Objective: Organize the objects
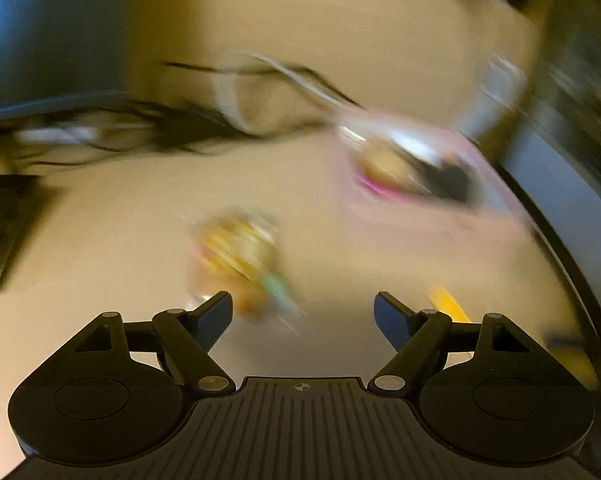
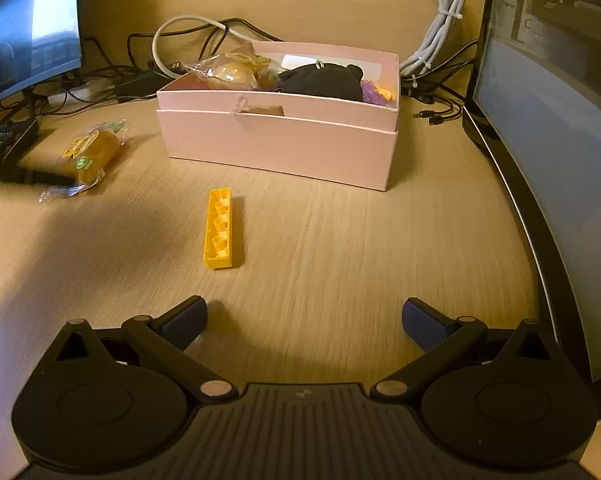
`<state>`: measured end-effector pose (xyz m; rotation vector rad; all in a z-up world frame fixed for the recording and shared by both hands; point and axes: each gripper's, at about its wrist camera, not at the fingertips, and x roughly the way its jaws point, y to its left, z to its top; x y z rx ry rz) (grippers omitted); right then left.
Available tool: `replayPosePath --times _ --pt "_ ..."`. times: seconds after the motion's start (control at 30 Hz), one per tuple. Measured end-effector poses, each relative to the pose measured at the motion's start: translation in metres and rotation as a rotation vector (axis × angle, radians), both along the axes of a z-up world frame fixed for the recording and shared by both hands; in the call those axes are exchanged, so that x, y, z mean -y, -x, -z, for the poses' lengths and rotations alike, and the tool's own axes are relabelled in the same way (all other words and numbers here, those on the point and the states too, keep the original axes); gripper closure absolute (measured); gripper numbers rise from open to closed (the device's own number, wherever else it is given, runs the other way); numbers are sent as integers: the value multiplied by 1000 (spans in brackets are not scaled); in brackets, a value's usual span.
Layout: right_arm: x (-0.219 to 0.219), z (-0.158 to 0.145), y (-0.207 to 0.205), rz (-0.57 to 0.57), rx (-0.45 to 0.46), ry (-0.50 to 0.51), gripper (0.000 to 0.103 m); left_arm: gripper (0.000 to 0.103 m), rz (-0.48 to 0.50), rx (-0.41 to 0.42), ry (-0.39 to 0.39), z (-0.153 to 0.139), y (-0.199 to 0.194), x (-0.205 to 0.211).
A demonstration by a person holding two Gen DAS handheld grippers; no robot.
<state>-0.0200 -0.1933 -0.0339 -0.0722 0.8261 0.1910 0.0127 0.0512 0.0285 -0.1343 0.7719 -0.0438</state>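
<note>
On the wooden desk [image 2: 340, 240], going from the left in the right wrist view, a dark monitor [image 2: 24, 28] stands at the far left edge with a keyboard [image 2: 4, 140] below it. Next comes a wrapped snack [image 2: 92, 156] in clear plastic, lying on its side near the keyboard. A yellow block [image 2: 219, 228] lies alone on the bare wood, hollow side up, well in front of the pink box [image 2: 276, 144]. The box sits open and holds another wrapped snack [image 2: 228, 72], a black plush toy [image 2: 320, 80] and something purple at its right end. Cables [image 2: 440, 20] trail behind it, and a second monitor [image 2: 540, 160] fills the right edge.

The right gripper [image 2: 304, 316] hovers low over the desk with its jaws spread wide and nothing between them; the yellow block is ahead and to the left of it.

The left wrist view is badly smeared. The left gripper [image 1: 303, 312] also has its jaws apart and empty. What seems to be the wrapped snack [image 1: 240, 252] lies just ahead of its left finger, the box [image 1: 420, 176] farther off to the right.
</note>
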Motion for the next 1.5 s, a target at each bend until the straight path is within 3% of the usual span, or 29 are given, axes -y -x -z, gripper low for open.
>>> replayPosePath --times 0.1,0.23,0.33,0.37,0.4,0.53,0.8,0.93,1.0,1.3,1.5 --pt "-1 0 0 -2 5 2 0 20 -81 -26 19 8 -34 -13" --pt "-1 -3 -5 2 -24 3 0 20 -74 -105 -92 32 -67 -13" --pt "-1 -9 -12 -7 -60 -49 0 21 -75 -124 -96 44 -68 -19" --pt "-3 -12 -14 -5 -62 -72 0 25 -75 -114 -89 43 -64 -23" --pt "-5 -14 -16 2 -55 -82 0 45 -74 -104 -75 41 -59 -26" --pt "-28 -18 -30 -15 -13 -60 4 46 -79 -118 -2 27 -35 -35" --pt "-66 -15 -59 -60 -43 13 56 46 154 -136 40 -2 28 -20" --pt "-77 -17 -52 -87 -66 28 75 46 227 -190 64 2 44 -19" --pt "-82 -18 -46 -96 -70 59 89 46 254 -205 68 6 48 -18" --pt "-67 -63 -6 -57 -45 45 89 46 321 -223 107 11 40 -17" --pt "-39 -95 15 27 -4 8 89 46 363 -165 143 -1 18 2"
